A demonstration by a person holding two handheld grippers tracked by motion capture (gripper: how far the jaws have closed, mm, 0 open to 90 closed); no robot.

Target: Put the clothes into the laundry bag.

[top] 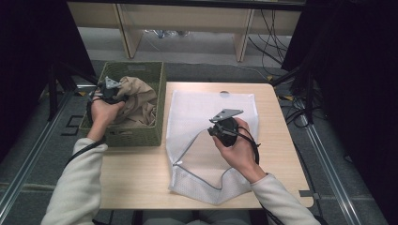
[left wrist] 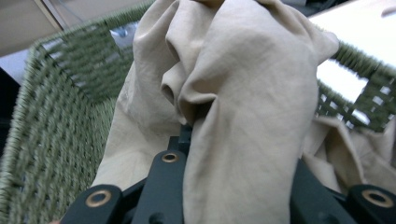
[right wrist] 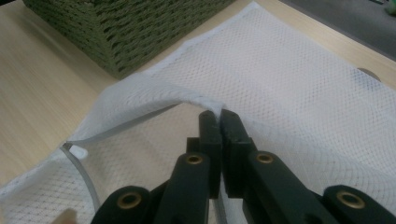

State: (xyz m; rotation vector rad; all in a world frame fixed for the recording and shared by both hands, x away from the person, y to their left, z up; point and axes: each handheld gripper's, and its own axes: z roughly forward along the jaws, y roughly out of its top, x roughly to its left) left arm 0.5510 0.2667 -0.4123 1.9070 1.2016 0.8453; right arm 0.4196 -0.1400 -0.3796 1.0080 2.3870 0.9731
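Left claw (top: 109, 89) is clamped on a bunched fold of the beige cloth (top: 138, 101), which sits in the green basket (top: 159, 84) at the counter's (top: 136, 173) left edge, part of it drawn up above the rim. In the left gripper view the cloth (left wrist: 243, 93) drapes right over the jaws, so the bite is deep, not a fingertip pinch. Right claw (top: 224, 127) is closed tight on the top lip of the white mesh bag (top: 202, 108), which lies flat on the counter beside the basket; in the right gripper view the claw (right wrist: 219, 116) holds the lip raised and the mouth gapes toward the basket. Handling, my read: cloth is light, soft, fully limp, wrinkles freely, nothing fragile. It won't hold shape, so loose ends will trail and could snag on the woven basket wall (left wrist: 56, 121). Best grip is a thick gathered wad near the middle, as now; an edge grip would let the rest hang long. Mesh bag (right wrist: 299, 79) is thin, floppy and a bit slick; the hemmed lip by the zipper tape is the only firm spot to hold. Mouth will sag shut if the lip isn't kept lifted.
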